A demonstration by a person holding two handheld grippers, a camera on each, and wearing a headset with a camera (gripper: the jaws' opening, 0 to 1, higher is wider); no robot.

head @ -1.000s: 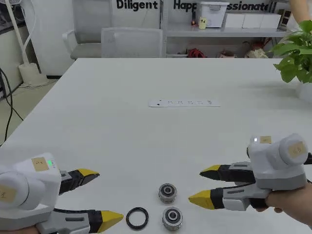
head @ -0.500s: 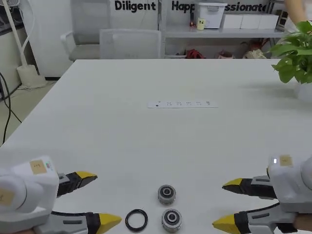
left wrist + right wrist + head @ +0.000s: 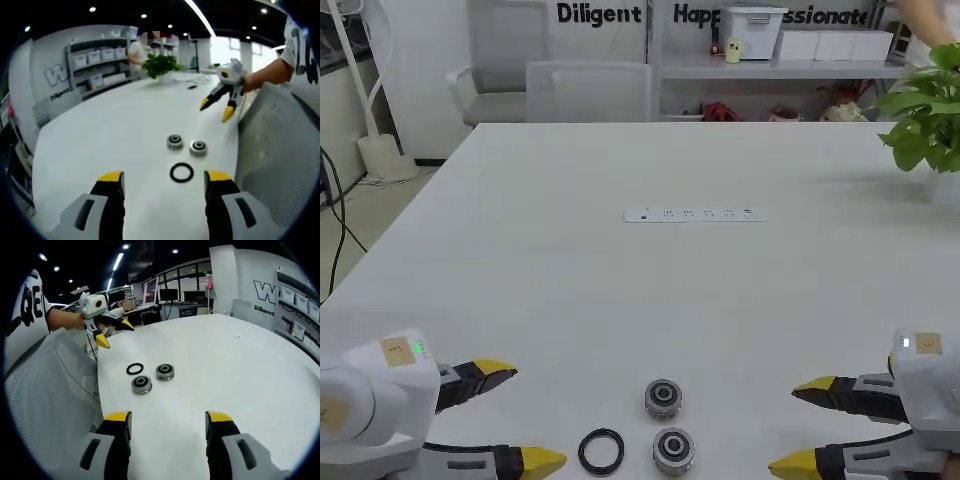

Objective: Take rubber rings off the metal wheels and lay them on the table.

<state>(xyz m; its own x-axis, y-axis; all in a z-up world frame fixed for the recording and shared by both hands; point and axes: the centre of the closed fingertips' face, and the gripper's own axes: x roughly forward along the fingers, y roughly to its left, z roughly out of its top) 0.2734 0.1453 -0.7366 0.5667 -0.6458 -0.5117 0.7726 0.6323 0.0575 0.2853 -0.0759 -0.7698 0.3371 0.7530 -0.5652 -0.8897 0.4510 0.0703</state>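
Note:
Two metal wheels sit on the white table near its front edge, one (image 3: 663,396) behind the other (image 3: 673,449). A loose black rubber ring (image 3: 601,449) lies flat just left of the nearer wheel. In the left gripper view the ring (image 3: 181,172) lies ahead of the open jaws, with the wheels (image 3: 175,141) (image 3: 198,147) beyond it. My left gripper (image 3: 510,420) stands open at the lower left, empty. My right gripper (image 3: 800,428) is open at the lower right, well clear of the wheels (image 3: 142,384) (image 3: 165,371).
A white power strip (image 3: 692,214) lies mid-table. A potted green plant (image 3: 923,110) stands at the right edge. Chairs (image 3: 588,88) and shelving with bins (image 3: 754,30) stand behind the table's far edge.
My right gripper has drawn back to the right and down, away from the wheels. The left gripper has dropped slightly. Wheels and ring have not moved.

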